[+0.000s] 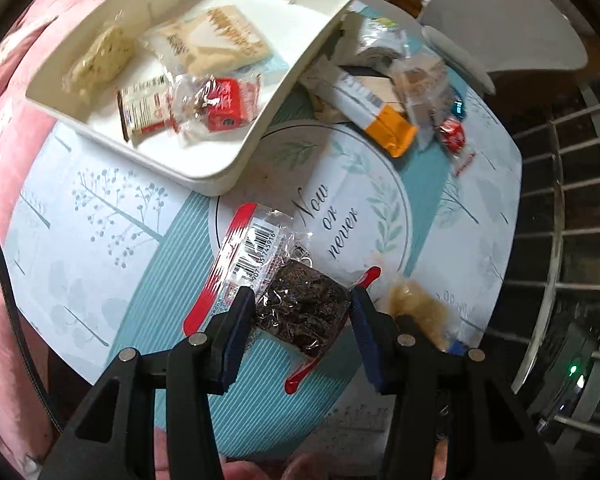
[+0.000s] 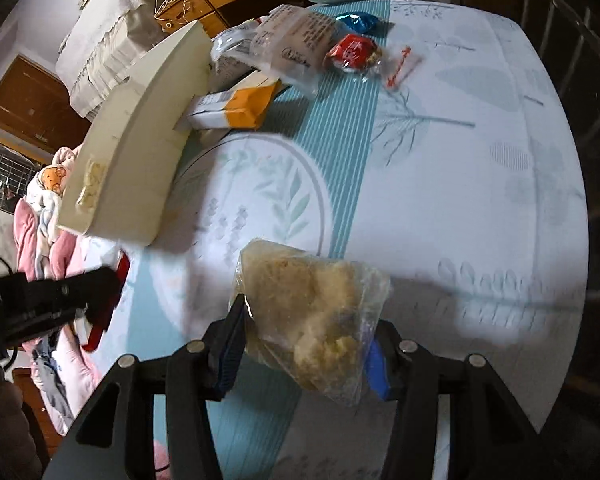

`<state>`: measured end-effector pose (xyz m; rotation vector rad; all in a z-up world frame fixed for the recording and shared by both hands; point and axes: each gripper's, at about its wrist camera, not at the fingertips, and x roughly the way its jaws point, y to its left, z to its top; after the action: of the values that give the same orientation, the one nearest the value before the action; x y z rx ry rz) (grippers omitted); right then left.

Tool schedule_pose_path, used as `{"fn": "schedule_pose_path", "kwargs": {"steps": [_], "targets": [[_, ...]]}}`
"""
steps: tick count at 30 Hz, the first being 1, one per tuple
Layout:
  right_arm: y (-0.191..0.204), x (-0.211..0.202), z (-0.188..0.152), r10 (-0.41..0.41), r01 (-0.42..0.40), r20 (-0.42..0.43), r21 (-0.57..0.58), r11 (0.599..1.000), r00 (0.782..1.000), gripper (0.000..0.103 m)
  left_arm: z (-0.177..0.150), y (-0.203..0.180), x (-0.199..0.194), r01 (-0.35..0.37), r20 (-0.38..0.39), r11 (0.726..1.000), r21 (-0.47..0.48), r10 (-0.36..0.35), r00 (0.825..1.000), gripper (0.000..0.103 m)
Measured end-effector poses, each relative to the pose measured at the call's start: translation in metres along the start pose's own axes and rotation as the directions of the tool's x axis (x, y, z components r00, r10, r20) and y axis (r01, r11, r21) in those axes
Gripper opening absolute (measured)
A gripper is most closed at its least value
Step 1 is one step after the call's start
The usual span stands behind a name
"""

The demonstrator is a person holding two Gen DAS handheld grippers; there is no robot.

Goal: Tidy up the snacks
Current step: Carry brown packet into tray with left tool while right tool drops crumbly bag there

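Note:
My left gripper point(image 1: 302, 300) is shut on a clear, red-edged packet of dark snack point(image 1: 300, 308), held above the table. Beside it to the right shows a pale crumbly snack in a clear bag point(image 1: 418, 310). In the right wrist view my right gripper point(image 2: 306, 328) is shut on that yellowish bagged snack point(image 2: 312, 312), also lifted off the cloth. A white tray point(image 1: 228, 172) at the upper left holds several wrapped snacks, among them a red one point(image 1: 220, 104). The tray's side wall point(image 2: 140, 136) fills the left of the right wrist view.
A pile of loose snacks lies beyond the tray: an orange-and-white box point(image 1: 380, 120), a red candy point(image 2: 350, 54), a blue candy point(image 2: 358, 22) and a beige packet point(image 2: 296, 44). Pink bedding point(image 1: 8, 280) lies left of the table. A wire rack point(image 1: 560, 200) stands right.

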<state>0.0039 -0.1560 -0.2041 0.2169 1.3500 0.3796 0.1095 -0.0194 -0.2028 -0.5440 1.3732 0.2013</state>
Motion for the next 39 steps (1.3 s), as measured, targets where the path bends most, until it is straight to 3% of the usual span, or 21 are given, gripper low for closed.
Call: {"fn": "schedule_pose_path", "kwargs": {"steps": [4, 9, 15, 20, 31, 35, 39], "targets": [[0.016, -0.007, -0.014, 0.076, -0.076, -0.004, 0.053, 0.996, 0.997, 0.051, 0.007, -0.006, -0.02, 0.007, 0.026, 0.998, 0.069, -0.009, 1.0, 0.047], [0.049, -0.015, -0.02, 0.095, -0.096, 0.032, 0.045, 0.994, 0.995, 0.051, 0.025, -0.006, -0.05, 0.038, 0.083, 0.986, 0.159, -0.052, 0.995, 0.047], [0.087, -0.023, -0.019, 0.05, -0.055, 0.112, 0.041, 0.998, 0.992, 0.051, 0.061, 0.007, -0.074, 0.085, 0.068, 0.958, 0.275, -0.108, 0.992, 0.047], [0.113, -0.025, -0.012, 0.012, -0.032, 0.182, 0.106, 0.994, 0.983, 0.051, 0.084, 0.032, -0.095, 0.072, 0.085, 0.932, 0.355, -0.108, 0.991, 0.047], [0.184, -0.017, 0.005, -0.03, -0.045, 0.323, 0.223, 0.974, 0.946, 0.051, 0.133, 0.083, -0.104, 0.042, 0.001, 0.839, 0.543, -0.05, 0.999, 0.047], [0.207, -0.009, 0.016, -0.02, -0.067, 0.357, 0.228, 0.971, 0.934, 0.051, 0.15, 0.093, -0.104, 0.032, -0.001, 0.806, 0.591, -0.039, 0.999, 0.047], [0.228, -0.006, 0.031, -0.007, -0.084, 0.394, 0.213, 0.973, 0.919, 0.051, 0.167, 0.1, -0.105, -0.014, 0.05, 0.766, 0.643, -0.024, 0.998, 0.048]]}}
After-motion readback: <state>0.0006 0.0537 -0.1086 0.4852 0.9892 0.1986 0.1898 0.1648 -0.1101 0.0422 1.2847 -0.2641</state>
